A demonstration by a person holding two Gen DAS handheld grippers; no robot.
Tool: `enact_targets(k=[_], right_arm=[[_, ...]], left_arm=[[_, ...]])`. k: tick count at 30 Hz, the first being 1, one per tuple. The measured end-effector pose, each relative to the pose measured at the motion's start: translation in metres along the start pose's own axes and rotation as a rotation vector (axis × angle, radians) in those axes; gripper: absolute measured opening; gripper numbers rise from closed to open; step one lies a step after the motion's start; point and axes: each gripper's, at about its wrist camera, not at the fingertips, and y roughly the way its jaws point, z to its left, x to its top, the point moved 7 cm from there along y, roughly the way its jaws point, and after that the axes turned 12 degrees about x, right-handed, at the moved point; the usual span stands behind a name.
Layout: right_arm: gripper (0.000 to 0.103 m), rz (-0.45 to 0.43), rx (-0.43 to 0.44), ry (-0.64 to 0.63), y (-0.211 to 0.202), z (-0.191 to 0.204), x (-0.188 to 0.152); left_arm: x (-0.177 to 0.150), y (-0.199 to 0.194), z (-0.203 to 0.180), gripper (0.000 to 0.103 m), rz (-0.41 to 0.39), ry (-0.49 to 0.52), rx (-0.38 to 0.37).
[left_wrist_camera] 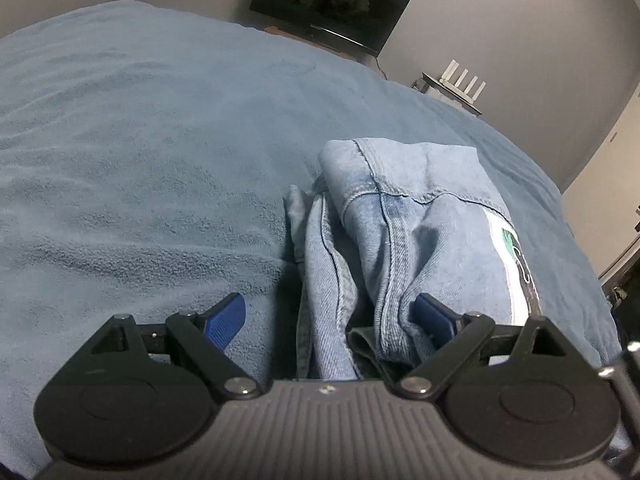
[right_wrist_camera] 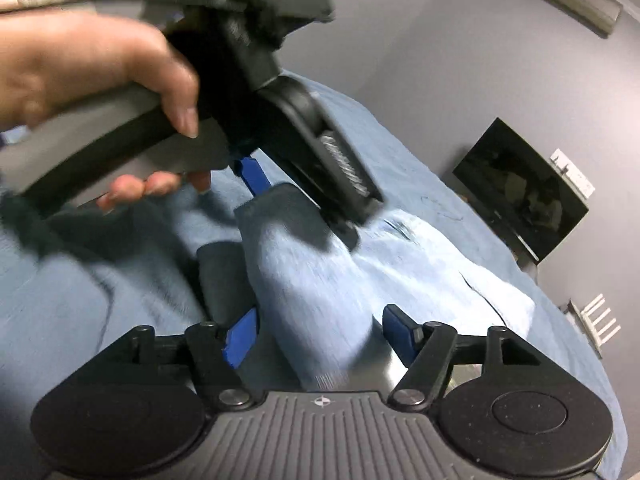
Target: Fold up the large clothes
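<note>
Light-blue jeans (left_wrist_camera: 420,208), folded into a thick bundle, lie on the blue blanket (left_wrist_camera: 140,140), right of centre in the left wrist view. My left gripper (left_wrist_camera: 330,316) stands wide open over their near end. Its left pad hangs above bare blanket and its right pad sits beside a denim fold. The right wrist view is blurred. There the jeans (right_wrist_camera: 320,280) run between the spread fingers of my right gripper (right_wrist_camera: 320,334), and neither pad presses on them. A hand (right_wrist_camera: 100,68) holds the left gripper's handle above the jeans, and one of its blue fingers (right_wrist_camera: 252,174) shows.
The blanket covers a wide bed, with a broad bare stretch left of the jeans. A dark television (left_wrist_camera: 332,4) hangs on the grey wall beyond the far edge. A router with white antennas (left_wrist_camera: 460,84) stands on a small shelf to its right.
</note>
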Motion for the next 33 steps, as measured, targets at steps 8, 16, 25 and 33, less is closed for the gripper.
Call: enact_targets(k=[8, 16, 25, 33], right_arm=[[0.064, -0.095, 0.137, 0.435, -0.038, -0.101, 0.031], [0.055, 0.006, 0.127, 0.613, 0.068, -0.164, 0.088], [0.057, 0.193, 0.152, 0.738, 0.176, -0.171, 0.077], [0.015, 0.266, 0.232, 0.785, 0.214, -0.17, 0.069]], left_arm=[[0.007, 0.007, -0.006, 0.092, 0.02, 0.003, 0.001], [0.007, 0.009, -0.003, 0.092, 0.03, 0.013, -0.016], [0.008, 0.012, -0.001, 0.092, 0.028, 0.043, -0.025], [0.006, 0.017, 0.009, 0.092, 0.044, 0.056, 0.001]])
